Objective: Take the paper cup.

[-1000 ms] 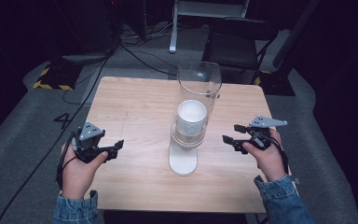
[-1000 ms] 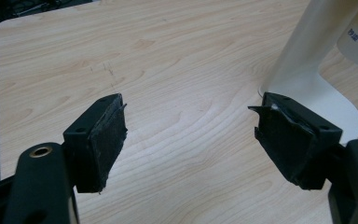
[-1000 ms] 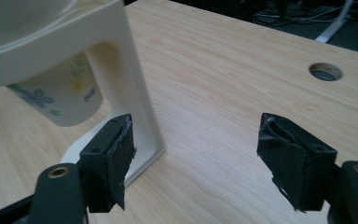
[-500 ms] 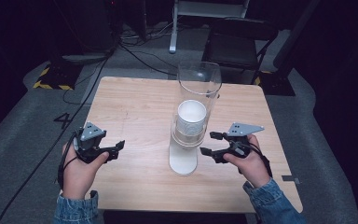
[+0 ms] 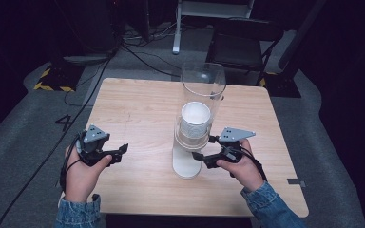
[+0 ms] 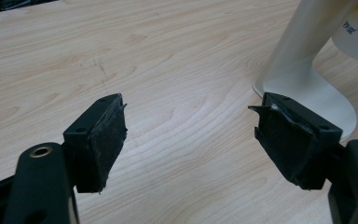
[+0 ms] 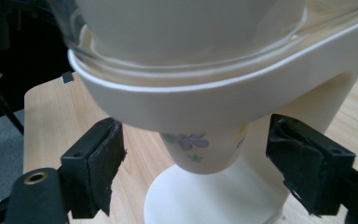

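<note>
A cup dispenser stands mid-table: a clear tube (image 5: 203,83) on a white stand (image 5: 186,164), with a stack of white paper cups (image 5: 195,116) inside. The lowest cup (image 7: 200,151), printed with flowers, pokes out below the white ring (image 7: 214,102). My right gripper (image 5: 203,147) is at the stand's right side, open; in the right gripper view (image 7: 199,165) its jaws stand on either side of that cup, apart from it. My left gripper (image 5: 120,153) hovers open over bare wood at the left, and in the left gripper view (image 6: 191,140) the stand's foot (image 6: 307,88) lies beyond its right jaw.
The wooden table (image 5: 138,104) carries the dispenser alone. Beyond its far edge are a dark chair (image 5: 244,45), cables and grey floor with a yellow-black marker (image 5: 52,78). A hand in a denim sleeve holds each gripper at the near edge.
My right gripper has moved left, from the table's right side up to the dispenser, and its jaws now flank the lowest cup. The left gripper has barely moved.
</note>
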`<state>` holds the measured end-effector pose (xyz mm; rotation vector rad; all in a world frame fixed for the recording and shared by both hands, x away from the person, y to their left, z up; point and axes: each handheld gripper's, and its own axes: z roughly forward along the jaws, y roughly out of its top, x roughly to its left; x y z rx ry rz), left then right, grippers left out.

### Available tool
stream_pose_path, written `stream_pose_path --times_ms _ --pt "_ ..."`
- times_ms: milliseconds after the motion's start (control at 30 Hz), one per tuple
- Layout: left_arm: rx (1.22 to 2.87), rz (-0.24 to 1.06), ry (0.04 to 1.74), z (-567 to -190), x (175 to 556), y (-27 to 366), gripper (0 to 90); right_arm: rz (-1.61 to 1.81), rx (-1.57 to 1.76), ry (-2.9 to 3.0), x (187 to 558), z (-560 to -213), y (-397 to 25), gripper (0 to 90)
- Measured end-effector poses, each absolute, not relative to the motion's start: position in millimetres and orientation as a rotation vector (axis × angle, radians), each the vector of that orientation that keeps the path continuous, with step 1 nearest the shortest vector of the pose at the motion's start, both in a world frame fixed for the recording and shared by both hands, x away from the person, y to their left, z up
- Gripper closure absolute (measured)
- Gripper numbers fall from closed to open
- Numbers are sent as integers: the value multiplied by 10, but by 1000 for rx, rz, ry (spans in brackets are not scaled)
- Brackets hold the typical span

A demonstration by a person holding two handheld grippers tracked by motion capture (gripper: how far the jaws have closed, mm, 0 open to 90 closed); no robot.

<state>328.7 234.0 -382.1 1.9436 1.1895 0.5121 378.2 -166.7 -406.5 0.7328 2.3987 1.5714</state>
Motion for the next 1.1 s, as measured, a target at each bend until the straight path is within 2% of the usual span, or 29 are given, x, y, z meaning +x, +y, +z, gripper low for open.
stream_pose_path --times_ms 533,667,1100 --pt "1953 499 1192 -3857 3303 2328 243 1632 673 2284 3840 -4263 -1442 210" --pt "1954 497 1192 -3861 3305 2323 243 1649 696 2248 3861 -4282 -1430 250" --pt "1956 494 1192 -3865 3304 2328 243 1682 723 2218 3859 -4297 -1413 289"
